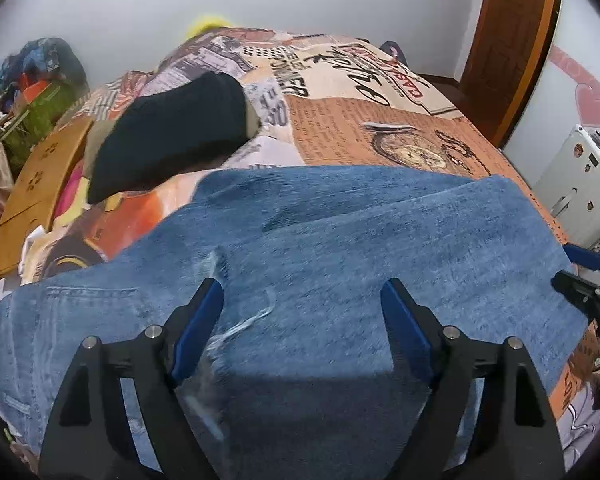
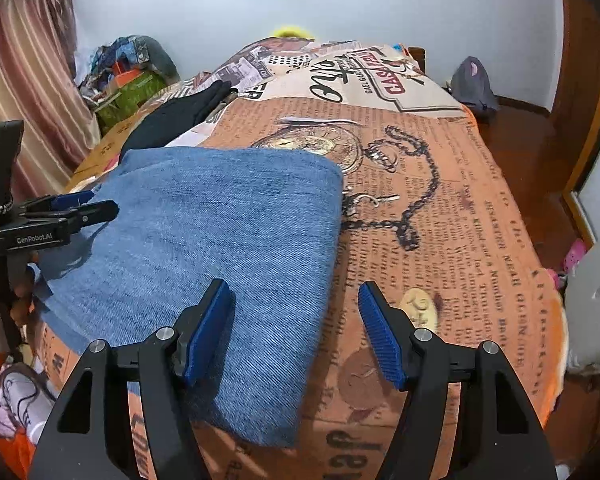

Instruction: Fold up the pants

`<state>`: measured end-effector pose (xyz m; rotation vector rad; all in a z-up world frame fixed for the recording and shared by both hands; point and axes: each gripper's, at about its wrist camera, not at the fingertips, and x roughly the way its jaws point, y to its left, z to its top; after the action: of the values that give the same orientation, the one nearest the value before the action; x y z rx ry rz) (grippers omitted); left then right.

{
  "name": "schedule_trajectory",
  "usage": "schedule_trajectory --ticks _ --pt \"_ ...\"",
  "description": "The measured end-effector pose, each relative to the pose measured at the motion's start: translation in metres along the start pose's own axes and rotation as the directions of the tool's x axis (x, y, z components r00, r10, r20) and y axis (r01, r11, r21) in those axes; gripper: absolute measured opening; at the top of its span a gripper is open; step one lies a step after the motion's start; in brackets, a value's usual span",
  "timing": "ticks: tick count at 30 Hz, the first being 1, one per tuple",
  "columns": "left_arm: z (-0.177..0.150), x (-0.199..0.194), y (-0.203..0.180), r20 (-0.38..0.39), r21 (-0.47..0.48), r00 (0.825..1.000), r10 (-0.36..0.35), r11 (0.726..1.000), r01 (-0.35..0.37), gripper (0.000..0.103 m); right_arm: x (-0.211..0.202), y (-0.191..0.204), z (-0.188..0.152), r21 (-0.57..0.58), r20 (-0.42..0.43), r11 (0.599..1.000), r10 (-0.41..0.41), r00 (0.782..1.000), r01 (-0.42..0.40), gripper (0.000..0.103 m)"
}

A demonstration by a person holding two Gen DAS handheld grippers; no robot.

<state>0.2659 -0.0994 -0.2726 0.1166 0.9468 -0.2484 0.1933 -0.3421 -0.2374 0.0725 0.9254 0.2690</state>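
Under both grippers lies a pair of blue jeans (image 1: 340,240), folded over on itself and spread flat on a bed covered by a newspaper-print bedspread (image 2: 440,208) in orange and cream. Directly above the denim hangs the left gripper (image 1: 302,316), its blue-padded jaws standing wide apart with nothing between them; a frayed, worn patch in the fabric shows just beside its left finger. Off to its right, at the edge of the jeans, the right gripper (image 2: 296,316) hovers with its jaws also apart and empty, one finger over the denim and the other over the bare bedspread, so that the folded edge of the jeans runs between them. Beyond the left gripper, further up the bed and well apart from the jeans, a black garment (image 1: 172,140) lies in a loose heap. A striped curtain (image 2: 24,92) hangs at the far left of the right gripper.
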Motion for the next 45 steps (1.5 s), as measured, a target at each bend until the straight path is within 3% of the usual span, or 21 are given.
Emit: schedule_trajectory --ticks 4,7,12,14,17,22,25,27,33,39,45 --pt "-0.012 -0.032 0.028 0.059 -0.040 0.998 0.034 0.999 -0.032 0.082 -0.018 0.007 0.008 -0.043 0.024 0.997 -0.058 0.998 0.059 0.063" --pt "-0.021 -0.058 0.058 0.097 -0.104 0.993 0.060 0.993 -0.050 0.082 -0.032 0.016 0.019 -0.056 0.074 0.997 -0.049 0.996 0.053 0.063" --pt "-0.049 -0.110 0.120 0.144 -0.215 0.982 0.125 0.972 -0.092 0.082 -0.039 0.047 0.042 -0.103 0.140 0.995 0.028 0.990 -0.014 0.063" --pt "-0.067 -0.132 0.145 0.145 -0.254 0.973 0.181 0.957 -0.140 0.082 -0.036 0.064 0.049 -0.134 0.152 0.990 0.059 0.987 -0.038 0.063" --pt "-0.093 -0.151 0.174 0.134 -0.320 0.970 0.201 0.935 -0.149 0.082 -0.027 0.090 0.057 -0.181 0.153 0.980 0.107 0.982 -0.079 0.063" --pt "-0.136 -0.154 0.204 0.071 -0.411 0.984 0.164 0.903 -0.121 0.082 -0.006 0.135 0.062 -0.261 0.124 0.957 0.163 0.979 -0.127 0.063" --pt "-0.159 -0.143 0.215 0.037 -0.469 0.995 0.090 0.881 -0.062 0.082 0.010 0.157 0.059 -0.298 0.085 0.943 0.181 0.980 -0.148 0.063" --pt "-0.172 -0.129 0.219 0.018 -0.509 1.000 0.022 0.861 -0.010 0.082 0.019 0.166 0.056 -0.323 0.063 0.936 0.168 0.984 -0.139 0.063" --pt "-0.189 -0.096 0.213 -0.012 -0.549 0.997 -0.078 0.834 0.059 0.082 0.048 0.183 0.041 -0.377 -0.042 0.920 0.102 0.994 -0.110 0.063" --pt "-0.191 -0.083 0.218 0.044 -0.588 0.990 -0.137 0.797 0.137 0.085 0.056 0.187 0.031 -0.400 -0.068 0.911 0.074 0.995 -0.095 0.063" --pt "-0.187 -0.070 0.230 0.105 -0.636 0.974 -0.200 0.740 0.220 0.086 0.059 0.187 0.031 -0.397 -0.073 0.913 0.073 0.995 -0.096 0.065"
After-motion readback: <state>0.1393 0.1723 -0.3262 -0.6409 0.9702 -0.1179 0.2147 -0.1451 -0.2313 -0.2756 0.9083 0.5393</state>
